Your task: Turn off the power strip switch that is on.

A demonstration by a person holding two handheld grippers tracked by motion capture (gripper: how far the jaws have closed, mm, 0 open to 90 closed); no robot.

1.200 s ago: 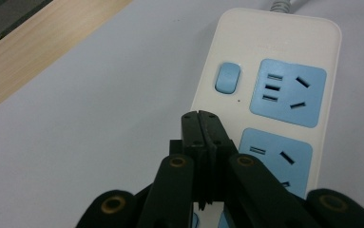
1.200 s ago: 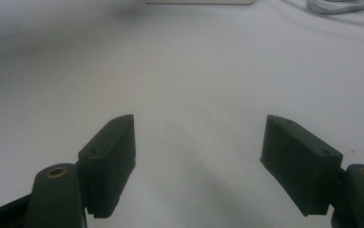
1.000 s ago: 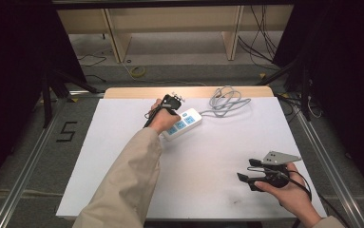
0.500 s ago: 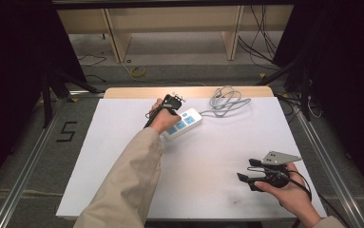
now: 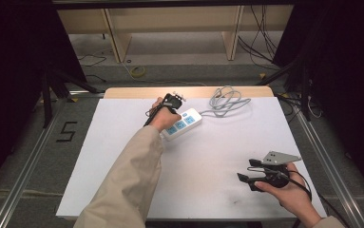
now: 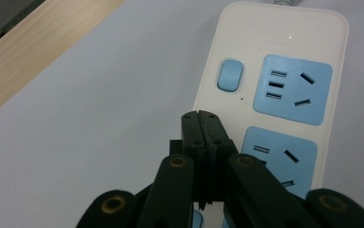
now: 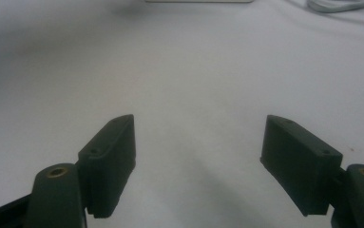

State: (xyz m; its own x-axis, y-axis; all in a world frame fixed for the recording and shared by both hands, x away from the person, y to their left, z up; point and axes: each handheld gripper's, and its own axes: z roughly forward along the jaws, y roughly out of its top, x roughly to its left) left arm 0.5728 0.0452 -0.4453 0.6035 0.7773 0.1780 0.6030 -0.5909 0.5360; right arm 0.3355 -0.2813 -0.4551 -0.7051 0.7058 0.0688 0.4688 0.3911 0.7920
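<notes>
A white power strip [image 5: 187, 122] with blue sockets lies at the back middle of the white table, its grey cable [image 5: 227, 99] coiled behind it. My left gripper [image 5: 169, 104] hangs over the strip's left end. In the left gripper view its jaws are shut with nothing between them [image 6: 201, 118], their tips just short of the blue switch [image 6: 230, 75] and beside a blue socket [image 6: 293, 89]. My right gripper [image 5: 247, 169] rests low at the table's front right, jaws open over bare tabletop [image 7: 201, 142].
The white table [image 5: 122, 142] has a wooden strip [image 5: 137, 92] along its back edge. Beyond it stand wooden shelving legs and loose cables on the floor. Metal rails run along both sides. In the right gripper view the cable [image 7: 341, 4] lies far off.
</notes>
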